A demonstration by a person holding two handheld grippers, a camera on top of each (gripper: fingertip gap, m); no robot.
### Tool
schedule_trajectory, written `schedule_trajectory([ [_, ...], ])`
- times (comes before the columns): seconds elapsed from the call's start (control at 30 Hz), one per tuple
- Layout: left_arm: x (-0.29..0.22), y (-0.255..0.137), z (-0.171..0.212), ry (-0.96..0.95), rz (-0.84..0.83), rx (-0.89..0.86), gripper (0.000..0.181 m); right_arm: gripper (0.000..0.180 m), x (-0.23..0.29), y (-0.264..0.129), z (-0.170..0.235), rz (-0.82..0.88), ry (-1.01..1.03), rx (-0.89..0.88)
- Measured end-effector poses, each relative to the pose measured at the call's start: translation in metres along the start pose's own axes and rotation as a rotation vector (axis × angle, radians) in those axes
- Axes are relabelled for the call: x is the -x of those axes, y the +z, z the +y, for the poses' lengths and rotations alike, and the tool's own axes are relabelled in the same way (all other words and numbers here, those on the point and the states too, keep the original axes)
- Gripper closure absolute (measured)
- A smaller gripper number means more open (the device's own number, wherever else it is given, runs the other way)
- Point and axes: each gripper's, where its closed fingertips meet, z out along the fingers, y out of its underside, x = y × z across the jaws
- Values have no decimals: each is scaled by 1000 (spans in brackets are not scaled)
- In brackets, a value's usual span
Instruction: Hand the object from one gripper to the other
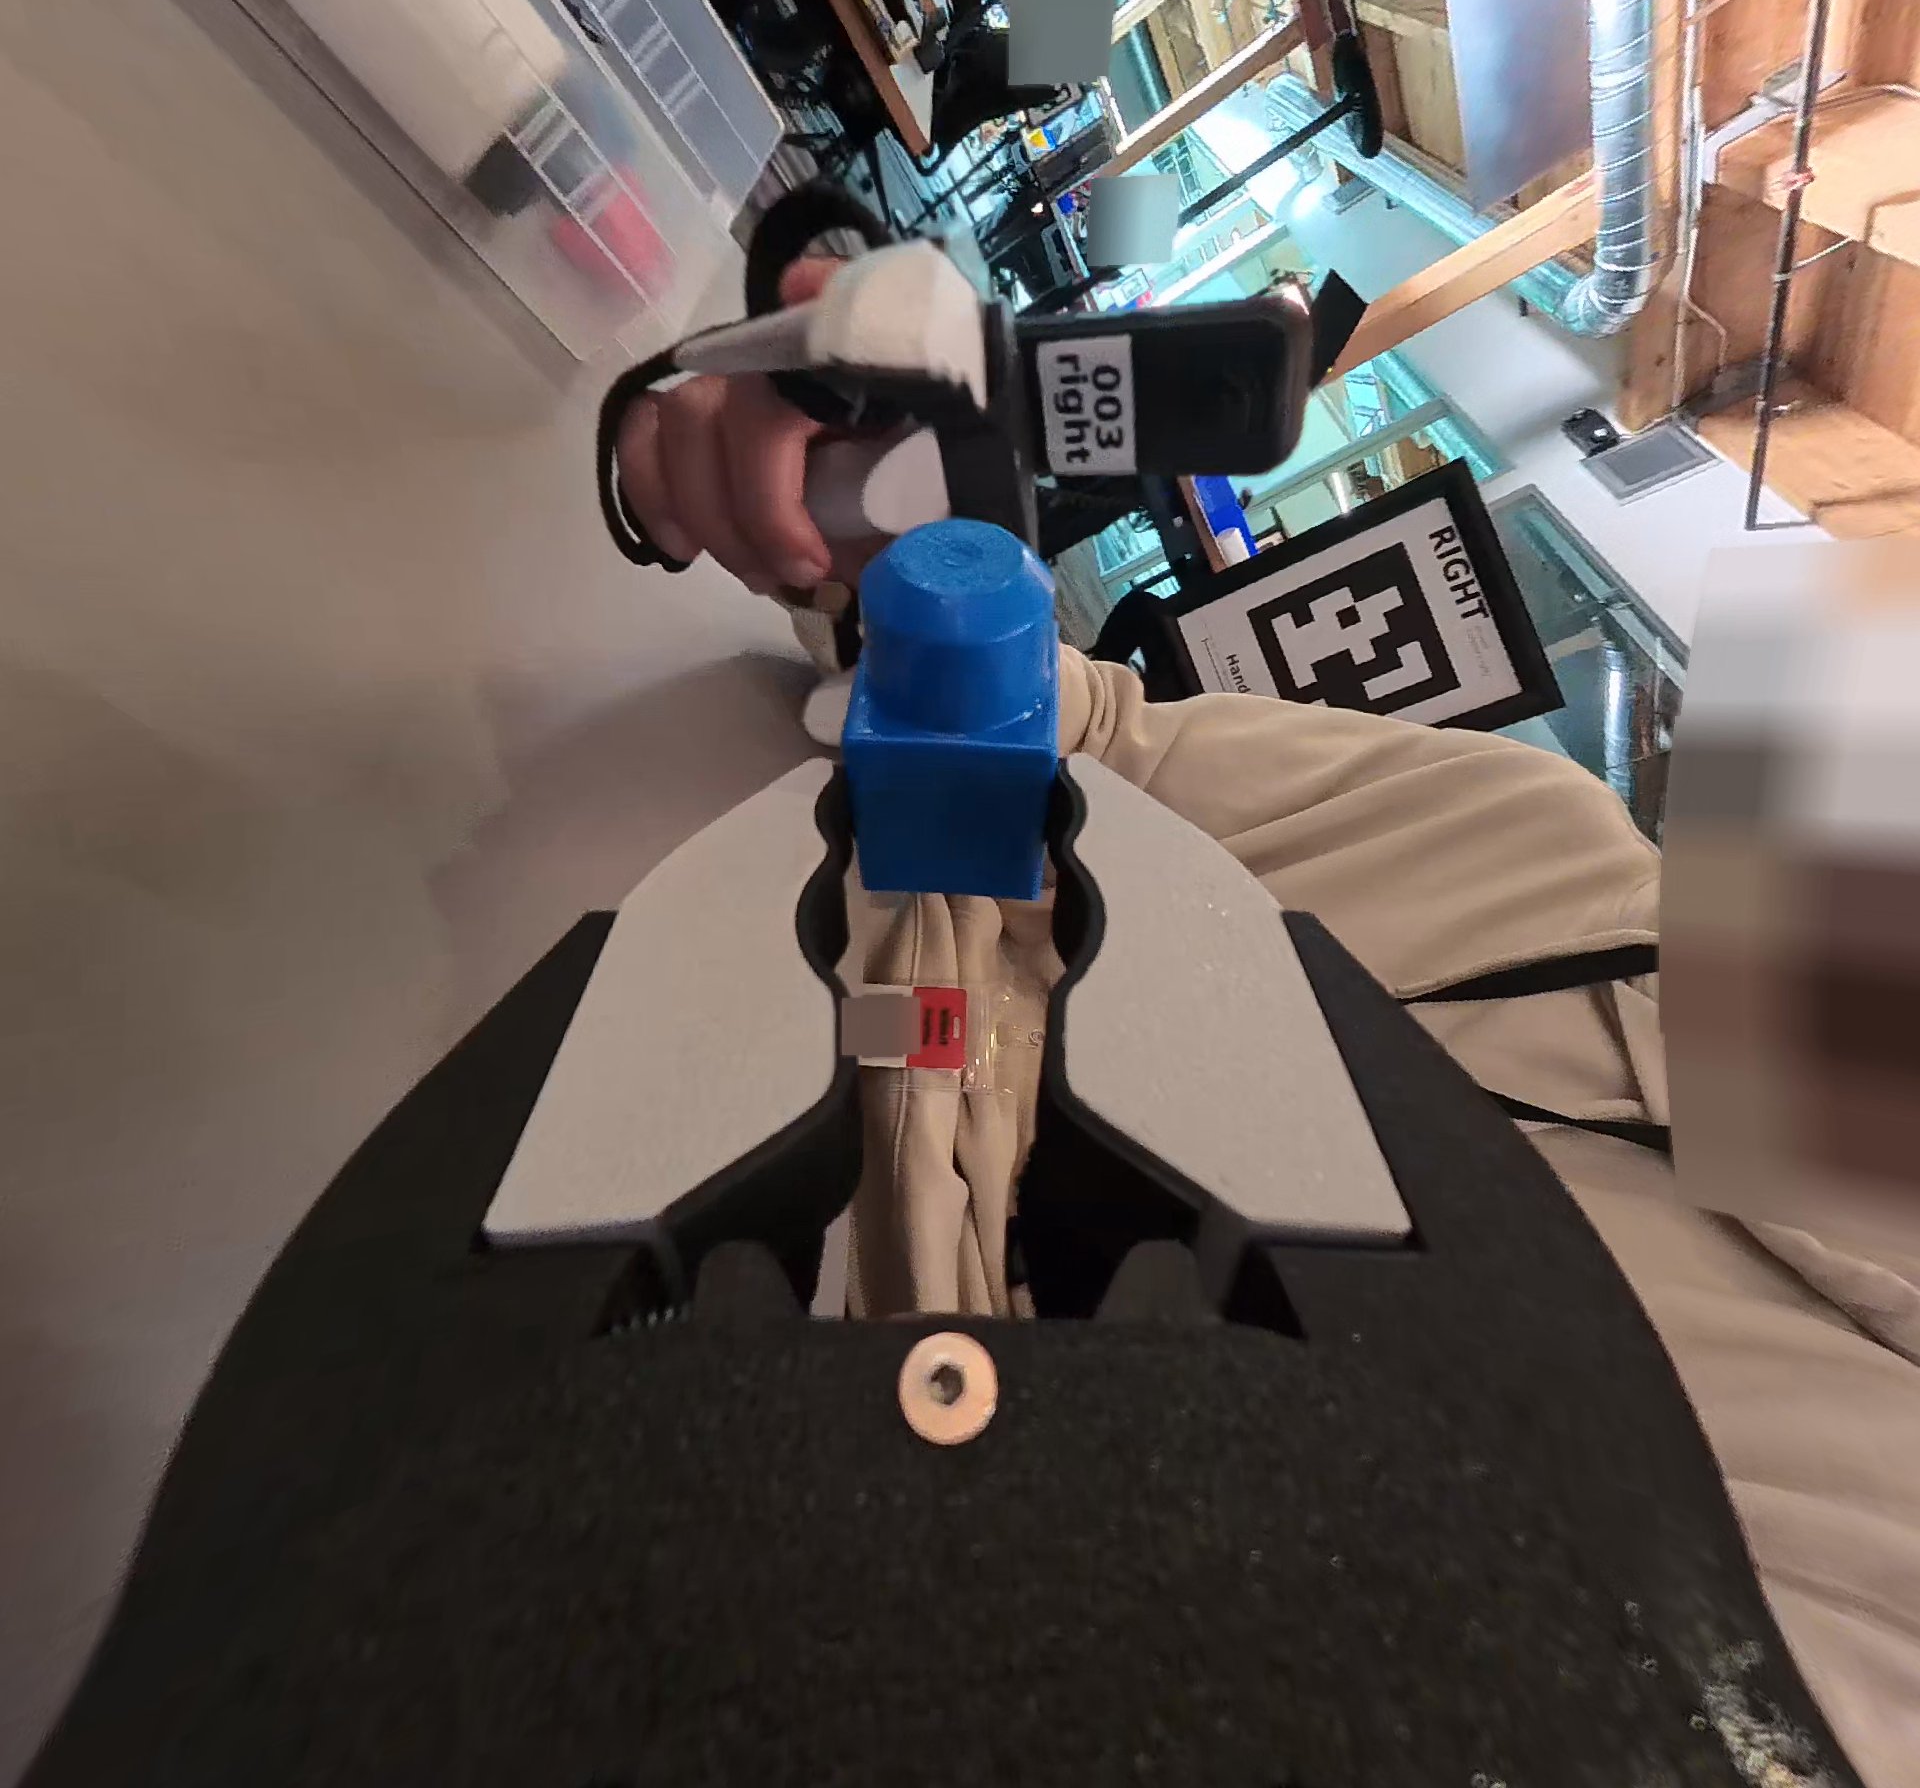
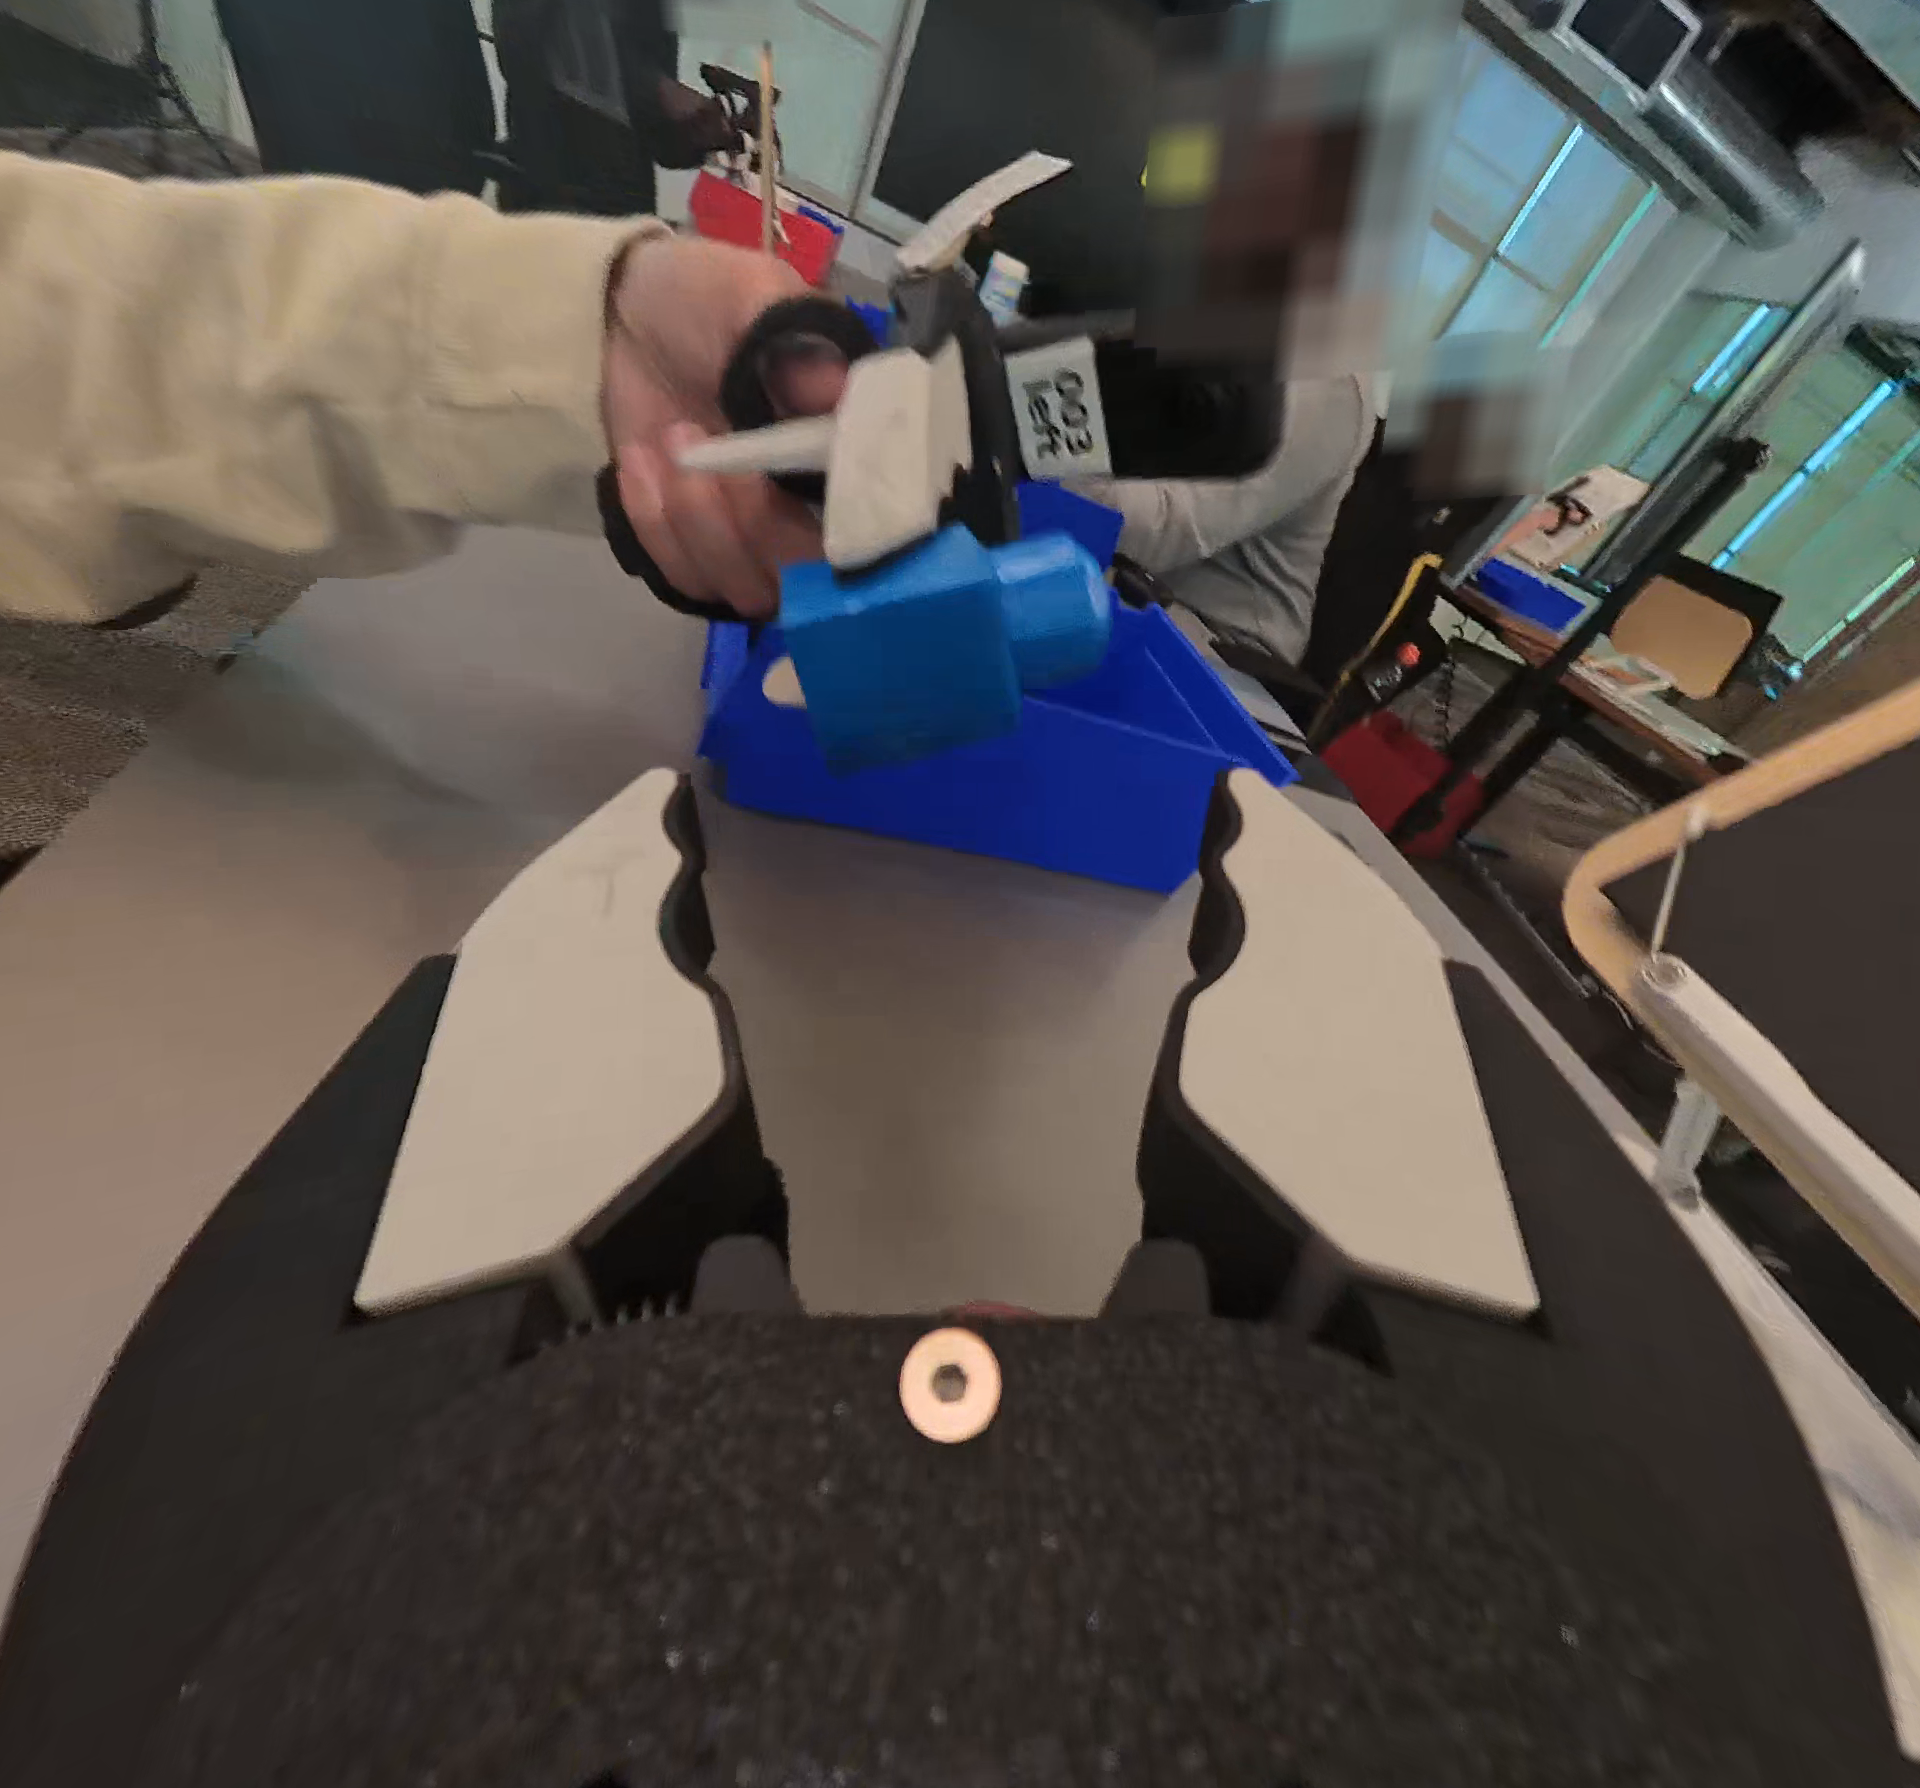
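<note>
Left wrist view has my left gripper (image 1: 951,829) clamped on the square base of the blue block (image 1: 948,730), round cap pointing away toward the right gripper (image 2: 951,865), whose fingers stand wide apart just short of the block (image 2: 914,658), above the surface (image 2: 312,803).

Left wrist view: white printed label (image 1: 1086,403) on black plastic camera housing (image 1: 1216,388), past the tips of the grey fingers (image 1: 717,1011), slightly right. Black-framed white placard (image 1: 1361,626) with square black-and-white marker plus lettering, farther right of the tips. Red-and-white clip badge (image 1: 940,1026) low between the fingers, partly masked. Right wrist view: second white printed label (image 2: 1060,413) on another black housing, well past the fingertips. Wording not reproduced.
</note>
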Motion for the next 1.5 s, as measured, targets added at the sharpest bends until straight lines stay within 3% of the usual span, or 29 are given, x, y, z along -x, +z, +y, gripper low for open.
schedule_trajectory([
  [0.2, -3, 11, 7, -25, 76, 32, 145, 92, 12, 12, -11, 0, -81, 8],
  [0.3, -2, 18, 10, -25, 66, 57, 145, 117, 12, 9, -13, 7, -134, 10],
  [0.47, 6, 20, 4, -56, 6, 20, 138, 118, 5, 5, -7, 14, -156, 103],
  [0.6, 13, -6, -21, 53, -246, -295, 132, 118, -19, -12, -5, 114, -149, 185],
  [0.7, 35, -25, 0, 211, -540, -458, 131, 118, -41, -30, 3, 200, -138, 256],
  [0.83, 81, -26, 54, 411, -902, -408, 130, 118, -62, -50, 19, 264, -162, 326],
  [0.97, 82, -28, 54, 465, -974, -365, 121, 117, -87, -73, 23, 334, -105, 364],
  [1.1, 92, -32, 65, 421, -1016, -329, 124, 117, -136, -138, 18, 538, 11, 425],
  [1.23, 91, -29, 68, 412, -996, -320, 127, 117, -175, -264, 41, 875, 257, 704],
  [1.33, 96, -21, 72, 387, -974, -285, 128, 117, -168, -340, 78, 1005, 509, 880],
  [1.43, 96, -11, 71, 401, -954, -260, 128, 117, -141, -388, 128, 1053, 818, 1053],
  [1.5, 97, -8, 71, 426, -972, -236, 128, 118, -119, -408, 155, 1019, 916, 1197],
])
